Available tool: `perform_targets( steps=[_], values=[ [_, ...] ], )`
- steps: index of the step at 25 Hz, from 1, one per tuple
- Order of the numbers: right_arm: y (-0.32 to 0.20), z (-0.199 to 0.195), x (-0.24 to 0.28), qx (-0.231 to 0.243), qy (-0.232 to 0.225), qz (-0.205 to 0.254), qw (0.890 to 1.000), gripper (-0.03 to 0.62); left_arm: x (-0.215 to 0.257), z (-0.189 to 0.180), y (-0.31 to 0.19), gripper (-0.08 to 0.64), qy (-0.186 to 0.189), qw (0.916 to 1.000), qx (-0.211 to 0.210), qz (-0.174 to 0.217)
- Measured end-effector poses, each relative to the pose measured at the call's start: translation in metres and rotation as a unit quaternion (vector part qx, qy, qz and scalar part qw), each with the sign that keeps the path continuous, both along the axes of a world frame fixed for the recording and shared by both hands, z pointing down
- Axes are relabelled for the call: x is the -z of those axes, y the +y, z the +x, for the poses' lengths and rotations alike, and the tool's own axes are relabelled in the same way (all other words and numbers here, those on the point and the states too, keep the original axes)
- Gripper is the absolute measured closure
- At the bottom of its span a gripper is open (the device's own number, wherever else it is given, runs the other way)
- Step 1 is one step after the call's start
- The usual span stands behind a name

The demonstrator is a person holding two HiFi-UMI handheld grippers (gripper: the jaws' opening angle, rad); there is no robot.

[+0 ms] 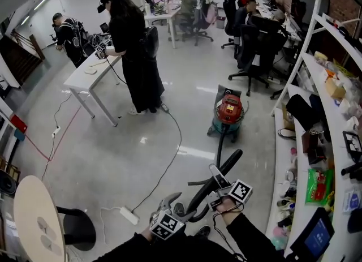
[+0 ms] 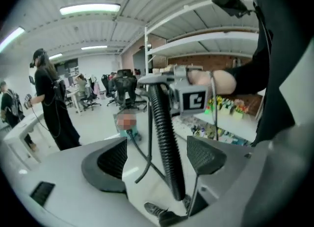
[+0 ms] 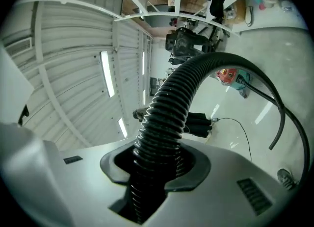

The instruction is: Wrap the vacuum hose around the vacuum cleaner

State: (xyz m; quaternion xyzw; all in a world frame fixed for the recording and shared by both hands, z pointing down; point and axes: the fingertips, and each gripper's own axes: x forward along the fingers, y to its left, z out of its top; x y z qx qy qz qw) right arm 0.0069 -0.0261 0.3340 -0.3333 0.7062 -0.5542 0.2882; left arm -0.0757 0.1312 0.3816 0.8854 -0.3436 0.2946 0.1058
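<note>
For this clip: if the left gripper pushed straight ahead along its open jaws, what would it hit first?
The vacuum hose. It hangs between the left gripper's open jaws, closer to the right-hand pad. Depth is hard to judge, but nothing seems to stand in front of it.

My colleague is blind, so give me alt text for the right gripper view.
The right gripper is clamped on a black ribbed vacuum hose that rises from the jaws and arcs over to the right. Beyond it a red vacuum cleaner stands on the glossy floor.
</note>
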Motion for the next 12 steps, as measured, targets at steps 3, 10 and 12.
perform_targets(
  steps=[3,10,12],
  values=[
    [-0.023,0.014,-0.002,-0.053,-0.024,-0.01,0.998,0.445,-0.008,0.008,-0.017,0.17,0.0,0.9996,-0.02,-0.022],
    [-0.075,0.024,0.045,-0.124,-0.09,0.021,0.988,0.443,-0.034,-0.024,-0.108,0.393,-0.011,0.9984,-0.055,-0.003],
    [-0.082,0.03,0.048,-0.122,-0.101,0.032,0.987,0.441,-0.008,-0.031,-0.122,0.399,-0.011,0.9944,-0.089,0.056]
  ],
)
